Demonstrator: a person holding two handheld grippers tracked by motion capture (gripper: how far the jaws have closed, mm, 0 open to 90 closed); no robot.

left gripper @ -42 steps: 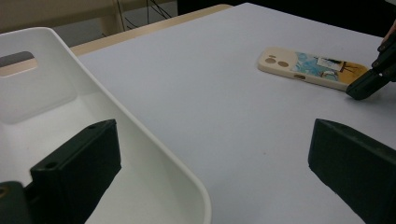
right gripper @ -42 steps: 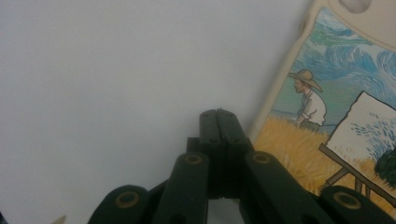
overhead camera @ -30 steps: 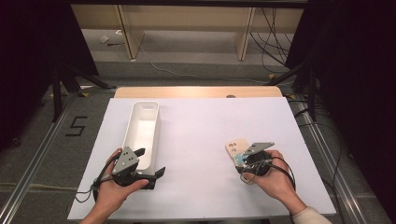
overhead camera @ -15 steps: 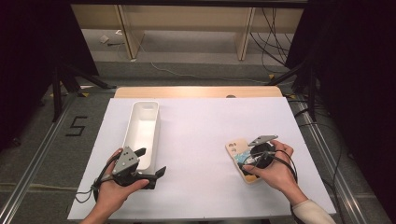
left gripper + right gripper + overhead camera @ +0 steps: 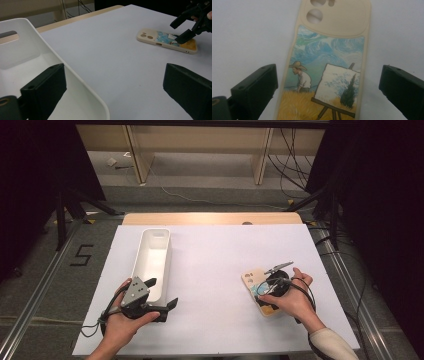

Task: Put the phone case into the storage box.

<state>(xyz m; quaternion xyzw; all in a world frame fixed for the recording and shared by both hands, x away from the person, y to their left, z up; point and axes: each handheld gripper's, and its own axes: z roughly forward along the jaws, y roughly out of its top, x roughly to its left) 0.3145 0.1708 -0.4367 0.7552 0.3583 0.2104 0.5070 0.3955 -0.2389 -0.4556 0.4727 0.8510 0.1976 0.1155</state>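
Note:
A cream phone case (image 5: pixel 251 281) with a painted picture of a painter at an easel lies flat, back up, on the right of the white table cover (image 5: pixel 215 255). My right gripper (image 5: pixel 261 291) hovers low over it. In the right gripper view its jaws stand wide on either side of the case (image 5: pixel 329 50) without touching it. They have just been opening. My left gripper (image 5: pixel 161 293) rests open at the near end of a long white bin (image 5: pixel 159 234), one jaw over the bin's rim (image 5: pixel 75 75). Nothing lies between its jaws.
The bin (image 5: pixel 25 42) holds nothing I can see. The left gripper view shows the case (image 5: pixel 160 40) and my right gripper (image 5: pixel 181 30) across bare white cover. A wooden table edge (image 5: pixel 210 218) runs along the back, with dark stands and cables beyond.
My right hand has slid a little to the right along the case, which stays put on the table. The left hand and the bin have not moved.

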